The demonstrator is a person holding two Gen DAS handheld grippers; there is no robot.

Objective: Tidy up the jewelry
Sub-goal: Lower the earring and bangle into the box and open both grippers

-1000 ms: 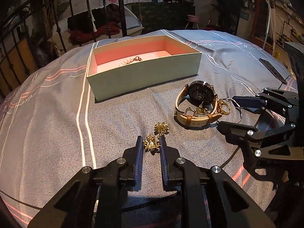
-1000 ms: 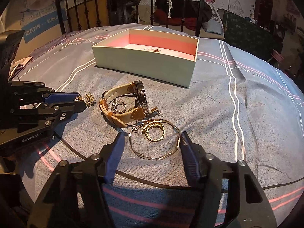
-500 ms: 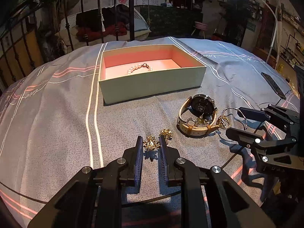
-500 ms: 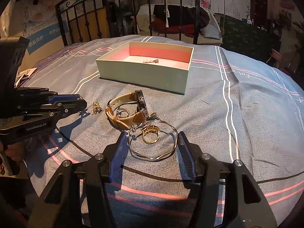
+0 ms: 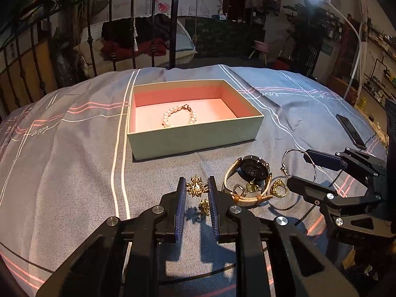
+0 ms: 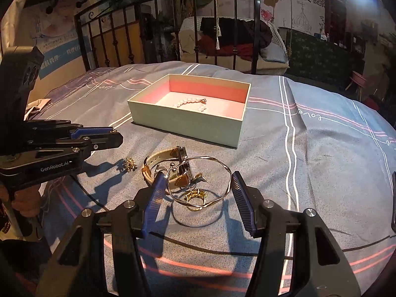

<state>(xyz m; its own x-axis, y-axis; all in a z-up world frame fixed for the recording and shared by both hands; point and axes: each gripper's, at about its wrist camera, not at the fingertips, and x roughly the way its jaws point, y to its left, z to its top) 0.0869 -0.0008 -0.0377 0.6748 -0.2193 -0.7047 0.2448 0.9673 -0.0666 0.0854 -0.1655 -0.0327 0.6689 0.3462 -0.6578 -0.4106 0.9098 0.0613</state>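
My left gripper (image 5: pixel 196 185) is shut on a gold earring (image 5: pixel 196 186) and holds it above the grey bedspread. A second gold earring (image 5: pixel 204 206) lies below it; it also shows in the right wrist view (image 6: pixel 130 165). My right gripper (image 6: pixel 196 182) is shut on a thin silver bangle (image 6: pixel 200 180), lifted off the cloth. A gold crown ring (image 6: pixel 195 196) and a tan-strap watch (image 6: pixel 168 165) lie under it. The pale green box (image 5: pixel 195 136) with a pink inside holds a pearl bracelet (image 5: pixel 179 116).
A black phone (image 5: pixel 351 131) lies at the right edge of the bed. An iron bed frame (image 6: pixel 173 29) stands behind the box. Small rings (image 5: pixel 278 190) lie beside the watch (image 5: pixel 250 175).
Both grippers have risen from the bedspread. The left one lifted one gold earring. The right one closed on the silver bangle and raised it off the crown ring.
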